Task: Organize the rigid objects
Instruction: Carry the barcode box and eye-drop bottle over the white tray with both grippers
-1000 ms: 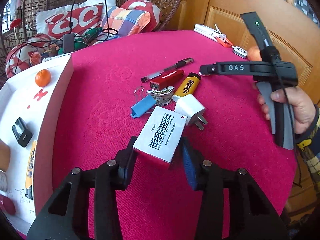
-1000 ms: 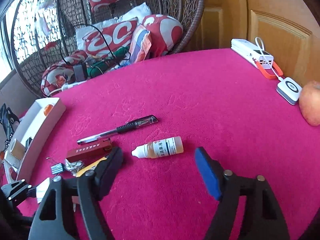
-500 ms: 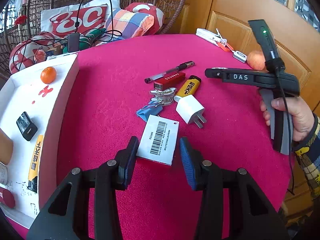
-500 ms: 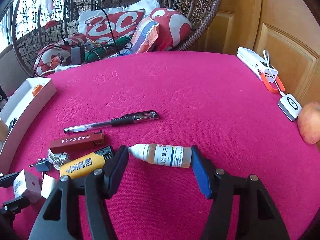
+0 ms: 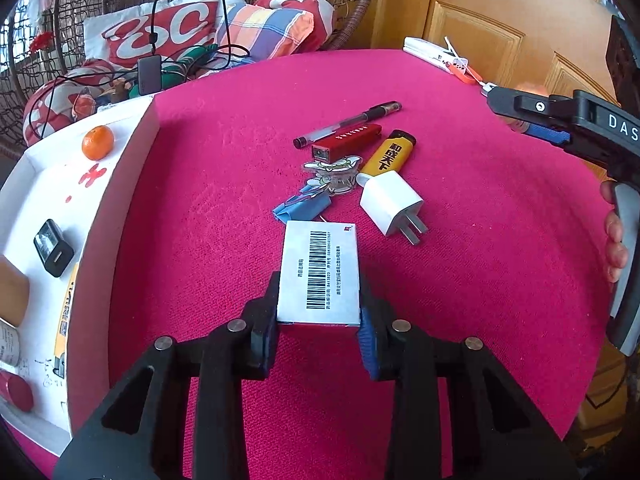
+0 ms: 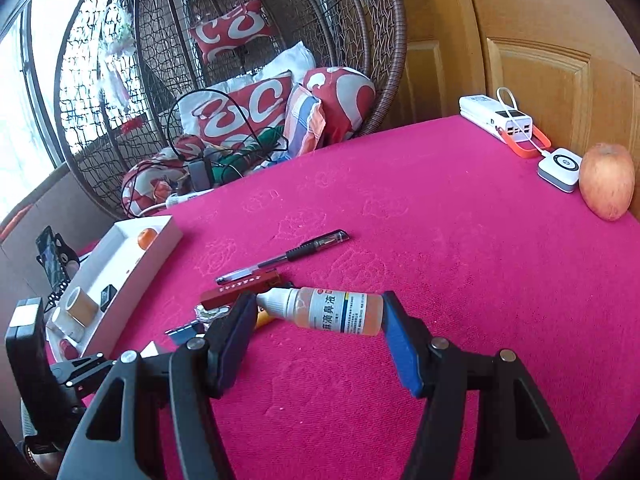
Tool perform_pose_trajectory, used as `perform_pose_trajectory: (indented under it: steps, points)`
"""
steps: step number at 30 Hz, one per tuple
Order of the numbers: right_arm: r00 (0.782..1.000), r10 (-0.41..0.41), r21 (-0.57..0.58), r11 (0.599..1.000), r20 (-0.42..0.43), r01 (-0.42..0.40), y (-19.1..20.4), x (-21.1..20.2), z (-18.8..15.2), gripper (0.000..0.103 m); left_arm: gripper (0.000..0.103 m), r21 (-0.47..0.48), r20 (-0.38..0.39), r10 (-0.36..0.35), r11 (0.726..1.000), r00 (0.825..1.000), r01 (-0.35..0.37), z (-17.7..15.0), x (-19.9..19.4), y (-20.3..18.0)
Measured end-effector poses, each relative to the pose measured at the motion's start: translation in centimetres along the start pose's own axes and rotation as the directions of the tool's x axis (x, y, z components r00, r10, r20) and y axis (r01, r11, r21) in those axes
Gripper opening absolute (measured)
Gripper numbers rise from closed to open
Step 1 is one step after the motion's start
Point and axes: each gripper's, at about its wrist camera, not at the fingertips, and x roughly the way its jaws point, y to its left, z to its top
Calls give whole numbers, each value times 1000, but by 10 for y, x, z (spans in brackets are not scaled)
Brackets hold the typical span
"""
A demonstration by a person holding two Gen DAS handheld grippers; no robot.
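While the left gripper is closing, its pads now sit against both long sides of the white barcode box, where a second ago the box lay loose and askew between wider jaws. That squares the box up and means the grab is on, so a carry to the white tray at the left edge of the counter looks like the next call.

Over on the other side, the right gripper has closed in on the little nasal-drop bottle: it holds the bottle lengthways, cap at one pad, base at the other. The bottle seems lifted clear of the red cloth compared with a moment back, though the fisheye makes that hard to swear to. Two items in hand at once, then, and both bound for sorting.

The left wrist view gives the pile still waiting: pen, red case, yellow lighter, white charger plug, blue clip. It also looks down into the tray, with a tangerine and a black adapter already there. The right wrist view alone shows the bottle, plus the apple and power bank at the counter's far edge.
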Motion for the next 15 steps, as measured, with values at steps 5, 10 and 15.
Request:
perform_pose_trajectory:
  steps: [5, 10, 15]
  points:
    - [999, 12, -21, 1000, 40, -12, 12, -18, 5, 63, 32, -6, 53, -19, 1000, 998, 19, 0, -19, -1]
    - [996, 25, -44, 999, 86, -22, 26, -34, 12, 63, 32, -16, 128, -31, 999, 991, 34, 4, -49, 1]
    - [994, 39, -60, 998, 106, -33, 40, -43, 13, 63, 32, -35, 193, -34, 999, 981, 41, 4, -76, 7]
